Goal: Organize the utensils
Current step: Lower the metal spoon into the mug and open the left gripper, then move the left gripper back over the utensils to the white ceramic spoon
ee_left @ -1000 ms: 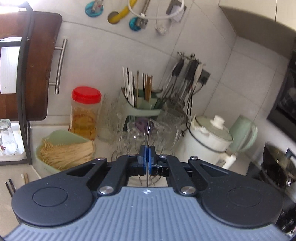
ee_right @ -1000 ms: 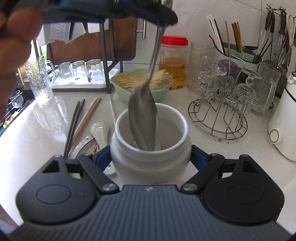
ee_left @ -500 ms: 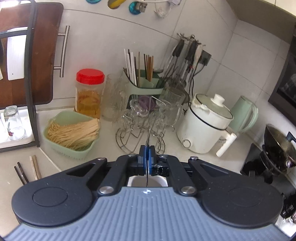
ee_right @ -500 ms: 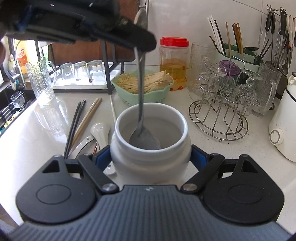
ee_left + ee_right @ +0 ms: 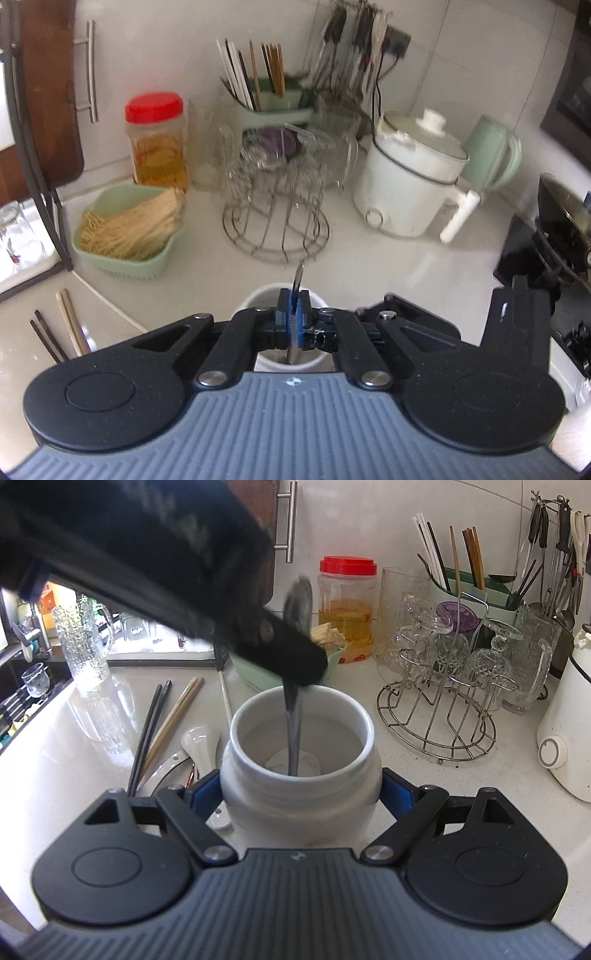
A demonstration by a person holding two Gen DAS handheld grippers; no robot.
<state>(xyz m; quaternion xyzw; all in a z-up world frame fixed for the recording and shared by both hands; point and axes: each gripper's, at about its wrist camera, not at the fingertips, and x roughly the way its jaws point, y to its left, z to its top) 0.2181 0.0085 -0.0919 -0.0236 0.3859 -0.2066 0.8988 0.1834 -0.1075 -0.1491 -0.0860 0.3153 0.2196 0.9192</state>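
Note:
My right gripper [image 5: 301,794] is shut on a white ceramic jar [image 5: 301,790] that stands on the counter; its blue pads press both sides. My left gripper [image 5: 293,314] is shut on a metal spoon [image 5: 296,288] and hangs just over the jar's mouth [image 5: 266,295]. In the right wrist view the left gripper [image 5: 295,664] comes in from the upper left, and the spoon [image 5: 293,731] reaches down into the jar. Loose chopsticks [image 5: 162,727] and a white ceramic spoon [image 5: 201,744] lie on the counter left of the jar.
Behind the jar are a green basket of noodles [image 5: 129,229], a red-lidded jar [image 5: 157,144], a wire rack of glasses [image 5: 443,686], a green chopstick holder [image 5: 273,107] and a white electric pot [image 5: 410,177]. A dish rack [image 5: 33,177] stands at left, a wok [image 5: 565,225] at right.
My left gripper has dropped lower and tilted over the jar, sinking the spoon deeper into it. The right gripper and jar have stayed put.

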